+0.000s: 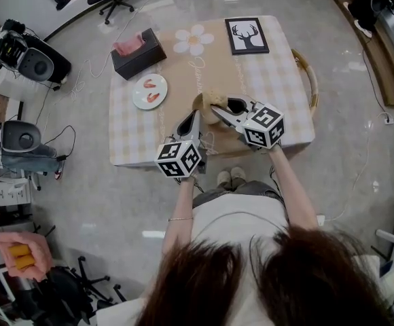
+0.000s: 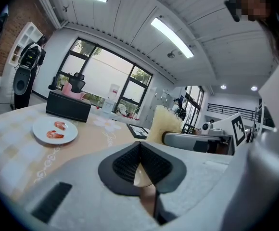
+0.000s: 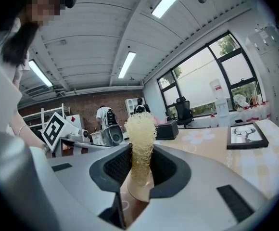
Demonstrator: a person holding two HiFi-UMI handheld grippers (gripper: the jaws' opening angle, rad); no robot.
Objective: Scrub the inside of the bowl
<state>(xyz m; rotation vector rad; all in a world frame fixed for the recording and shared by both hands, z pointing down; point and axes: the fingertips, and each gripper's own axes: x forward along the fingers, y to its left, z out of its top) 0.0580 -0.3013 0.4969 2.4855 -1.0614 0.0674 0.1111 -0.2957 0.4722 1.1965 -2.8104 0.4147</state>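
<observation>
As right gripper (image 3: 140, 165) grips scrubber (image 3: 140, 134), bowl (image 3: 139, 193) seemingly beneath

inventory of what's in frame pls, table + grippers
table: 1, checked cloth with tan runner, centre
tissue box: 1, black with pink tissue, far left of table
plate: 1, white with two red pieces on it, left side
flower mat: 1, white, far middle
framed picture: 1, black frame, deer, far right
bowl: 1, tan, near edge
scrubber: 1, pale yellow, at the bowl
left gripper: 1, grey, shut on bowl rim
right gripper: 1, grey, shut on scrubber
</observation>
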